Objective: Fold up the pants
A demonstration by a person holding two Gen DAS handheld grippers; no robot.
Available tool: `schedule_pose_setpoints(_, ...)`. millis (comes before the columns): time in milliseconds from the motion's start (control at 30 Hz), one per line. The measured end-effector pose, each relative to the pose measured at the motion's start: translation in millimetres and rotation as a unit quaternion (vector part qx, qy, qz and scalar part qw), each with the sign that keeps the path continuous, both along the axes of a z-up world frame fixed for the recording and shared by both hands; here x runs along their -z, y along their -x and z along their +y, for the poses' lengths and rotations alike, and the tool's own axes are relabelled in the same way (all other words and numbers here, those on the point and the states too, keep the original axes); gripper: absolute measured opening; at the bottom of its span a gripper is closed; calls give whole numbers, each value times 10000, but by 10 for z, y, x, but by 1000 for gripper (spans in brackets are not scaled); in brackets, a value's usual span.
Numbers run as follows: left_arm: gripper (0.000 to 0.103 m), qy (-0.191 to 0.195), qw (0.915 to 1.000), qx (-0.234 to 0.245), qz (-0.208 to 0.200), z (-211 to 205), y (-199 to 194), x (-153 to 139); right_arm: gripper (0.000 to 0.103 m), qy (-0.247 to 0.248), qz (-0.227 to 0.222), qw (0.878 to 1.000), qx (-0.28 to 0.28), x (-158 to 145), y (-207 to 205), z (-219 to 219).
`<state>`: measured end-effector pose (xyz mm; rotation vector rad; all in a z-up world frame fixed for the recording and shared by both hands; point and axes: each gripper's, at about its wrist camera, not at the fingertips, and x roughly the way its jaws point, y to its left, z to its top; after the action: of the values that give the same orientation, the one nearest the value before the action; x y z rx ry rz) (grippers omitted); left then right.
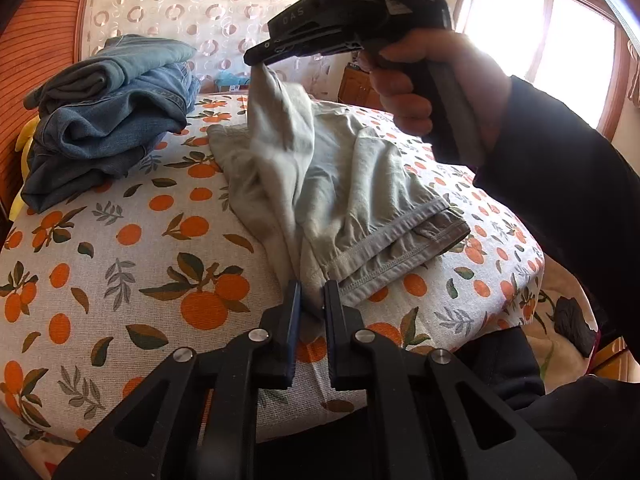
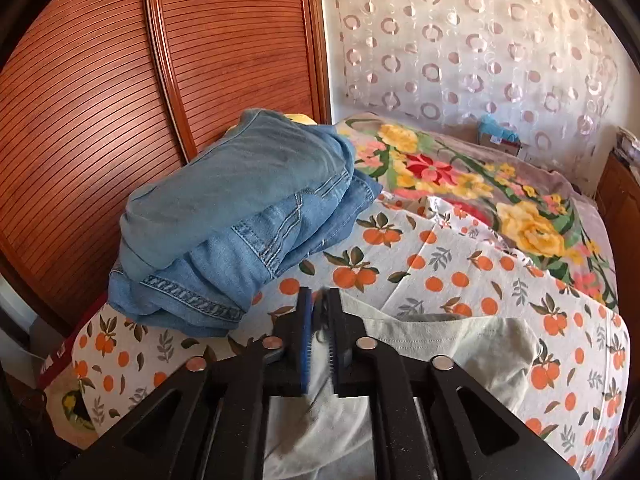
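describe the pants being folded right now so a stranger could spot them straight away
On the bed, look at the orange-print cotton sheet. To the right of the stack of folded blue denim jeans lies one pair of pale grey-green cotton pants, pinched by both the left gripper and right gripper. Unlike the jeans, it is light-coloured, loose and half lifted.

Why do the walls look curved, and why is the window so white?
Left wrist view: the fisheye lens bows the bed and wall, and daylight blows out the window, dimming the hand before it. Right wrist view: the wardrobe door bends likewise, with even light.
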<state>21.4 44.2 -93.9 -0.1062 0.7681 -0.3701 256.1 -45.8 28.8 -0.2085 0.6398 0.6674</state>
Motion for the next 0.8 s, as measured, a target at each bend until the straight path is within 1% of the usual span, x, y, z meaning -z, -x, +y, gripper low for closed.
schedule_pose_setpoints(33,11,2,10000,-9,-1,8,1,-3,21,-29,6,10000,3,-13,4,-56)
schedule_pose_setpoints(100,16,-26,10000,-37,-10,9,11,-10,30,-22,-53,10000,59,-24,43,-113)
schedule_pose_setpoints(133,17,-30,10000,-42,-14,22,17,-17,32,-35,-82,9999,61,-43,101,-164)
schedule_pose_setpoints(200,22,-31,10000,-64,-9,38,22,-32,34,-43,-160,9998,76,-47,214,-287)
schedule_pose_setpoints(333,28,-85,9999,-113,-27,26,14,-59,35,51,-279,9994,201,16,489,-565)
schedule_pose_setpoints(533,29,-185,9997,-141,-38,28,-38,-113,35,-24,-273,9986,452,195,919,-948)
schedule_pose_setpoints(567,38,-198,9997,-138,-29,25,-47,-116,35,-64,-250,9984,513,227,976,-1008)
schedule_pose_setpoints(600,49,-203,9997,-144,-37,21,-53,-118,35,-96,-238,9980,583,264,1038,-1069)
schedule_pose_setpoints(800,50,-229,9995,-195,-73,-4,-94,-146,35,-155,-193,9960,862,441,1426,-1334)
